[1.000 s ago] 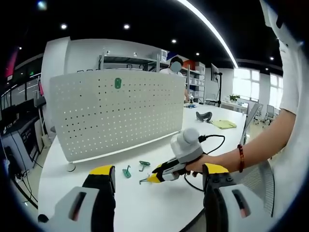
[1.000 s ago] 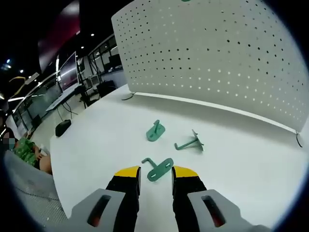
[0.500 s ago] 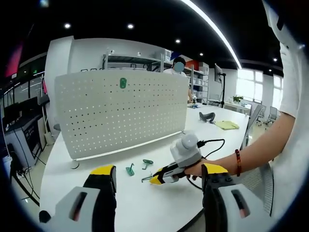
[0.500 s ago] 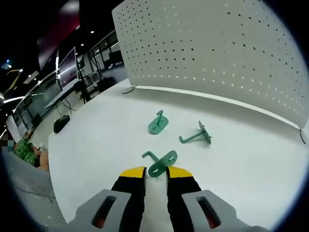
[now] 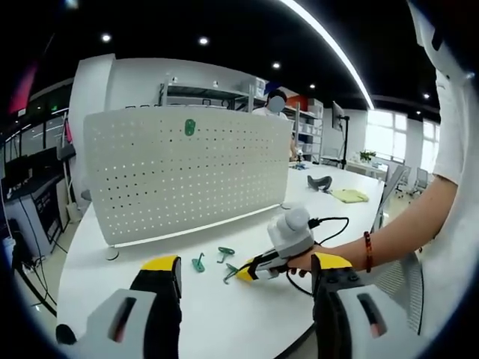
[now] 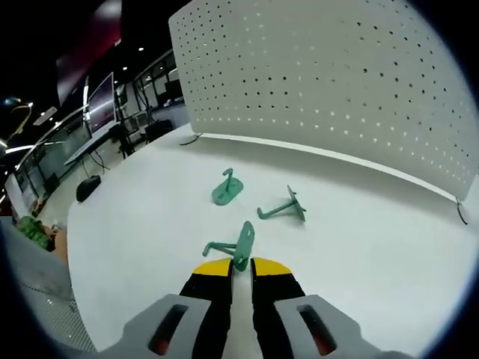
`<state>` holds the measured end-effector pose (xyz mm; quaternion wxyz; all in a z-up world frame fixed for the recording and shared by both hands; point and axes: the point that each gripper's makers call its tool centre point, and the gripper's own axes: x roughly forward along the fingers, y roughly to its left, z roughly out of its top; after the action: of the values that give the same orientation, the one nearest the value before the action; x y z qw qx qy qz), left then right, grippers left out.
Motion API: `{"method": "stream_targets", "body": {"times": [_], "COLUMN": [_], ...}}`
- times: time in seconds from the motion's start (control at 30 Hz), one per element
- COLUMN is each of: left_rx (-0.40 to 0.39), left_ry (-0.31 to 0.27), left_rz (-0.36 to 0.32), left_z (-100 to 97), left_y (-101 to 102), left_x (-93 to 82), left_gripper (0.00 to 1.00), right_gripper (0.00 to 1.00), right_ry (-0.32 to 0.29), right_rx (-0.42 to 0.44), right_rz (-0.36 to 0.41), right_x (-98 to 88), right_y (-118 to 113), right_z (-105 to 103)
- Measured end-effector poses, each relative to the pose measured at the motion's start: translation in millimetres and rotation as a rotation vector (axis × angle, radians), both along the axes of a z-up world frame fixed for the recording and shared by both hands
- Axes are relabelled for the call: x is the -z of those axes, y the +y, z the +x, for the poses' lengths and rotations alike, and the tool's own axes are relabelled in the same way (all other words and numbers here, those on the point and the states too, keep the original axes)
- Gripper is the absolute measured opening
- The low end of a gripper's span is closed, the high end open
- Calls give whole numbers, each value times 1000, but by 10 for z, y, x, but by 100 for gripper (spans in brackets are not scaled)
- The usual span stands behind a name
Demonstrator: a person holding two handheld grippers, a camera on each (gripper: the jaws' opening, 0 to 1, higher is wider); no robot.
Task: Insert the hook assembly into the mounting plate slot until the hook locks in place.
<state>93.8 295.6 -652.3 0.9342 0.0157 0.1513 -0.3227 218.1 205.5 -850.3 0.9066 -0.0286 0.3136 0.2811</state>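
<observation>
A white pegboard mounting plate (image 5: 179, 176) (image 6: 337, 82) stands upright on the white table, with one green hook (image 5: 189, 128) hanging near its top. My right gripper (image 6: 239, 266) is shut on the plate end of a green hook assembly (image 6: 238, 247), which stands on edge just above the table. In the left gripper view, that right gripper (image 5: 262, 265) holds the hook (image 5: 230, 273) in front of the board. Two more green hooks (image 6: 226, 189) (image 6: 282, 209) lie on the table (image 6: 389, 247) beyond it. My left gripper (image 5: 243, 273) is open and holds nothing.
A person's arm (image 5: 382, 239) with a red bracelet reaches in from the right, and a black cable (image 5: 329, 224) trails off the right gripper. A yellow cloth (image 5: 348, 194) and a dark object (image 5: 318, 180) lie far right. The table edge drops off at left (image 6: 82, 224).
My right gripper's jaws have closed from a narrow gap onto the nearest green hook, which has tipped from lying flat to standing on edge. The left gripper has stayed open.
</observation>
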Motion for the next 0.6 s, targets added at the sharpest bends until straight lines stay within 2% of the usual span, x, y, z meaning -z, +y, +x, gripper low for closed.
{"method": "stream_targets", "body": {"times": [0.13,0.4,0.6], "left_rx": [-1,1,14], "left_ry": [-2,-2,-1], "left_rz": [-3,-6,-9], "left_z": [14,16,12], "left_y": [16,23,9], "left_x": [-6,6,9], "left_gripper": [72,72,71], "right_gripper": [1,1,0], "right_ry": [-27,-32,23], "right_rx": [-13,-15,-8], "right_rz": [6,13,43], "right_x": [-47,-136,-198], "right_y": [27,48,26], "right_z": [31,31,-23]}}
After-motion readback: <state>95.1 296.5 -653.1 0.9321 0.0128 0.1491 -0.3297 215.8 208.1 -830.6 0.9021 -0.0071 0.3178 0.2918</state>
